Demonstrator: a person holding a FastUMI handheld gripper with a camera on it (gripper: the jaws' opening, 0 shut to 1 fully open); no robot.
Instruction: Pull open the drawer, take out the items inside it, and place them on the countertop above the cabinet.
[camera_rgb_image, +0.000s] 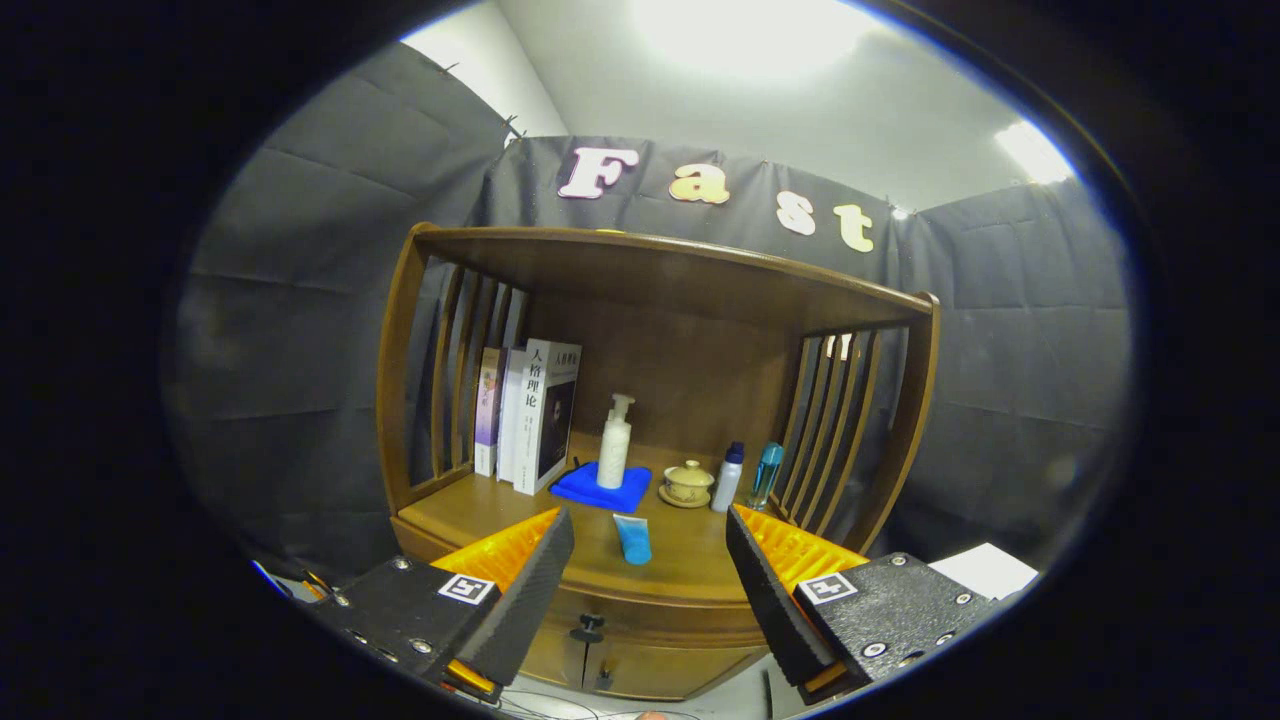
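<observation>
Wood: a brown cabinet (660, 290) with slatted sides and a flat top board stands against the booth's black cloth wall.
Countertop: the countertop (470, 505) is the open shelf surface of that cabinet, curved at its front edge.
Drawer: the drawer (640, 625) sits just under the countertop's front edge, closed, with a small dark knob (587, 628) at its middle; its long side runs across the cabinet front.
Blue tube: a light blue tube (632, 538) lies flat on the countertop near the front edge, between the two fingers as seen, its long axis running front to back; which end is the cap I cannot tell.
Gripper: the gripper (650, 560) is spread wide, its black ribbed fingers (530, 590) well apart and holding nothing, short of the cabinet front.
Back of countertop: a white pump bottle (614, 443) stands upright on a folded blue cloth (600, 487); right of it a small lidded cup (688, 482) on a saucer, then a white bottle with a dark cap (728, 478) and a clear blue bottle (766, 474), both upright.
Books: several books (535, 420) stand upright at the left slats.
Beside cabinet: a white sheet (985, 570) lies low at the right.
</observation>
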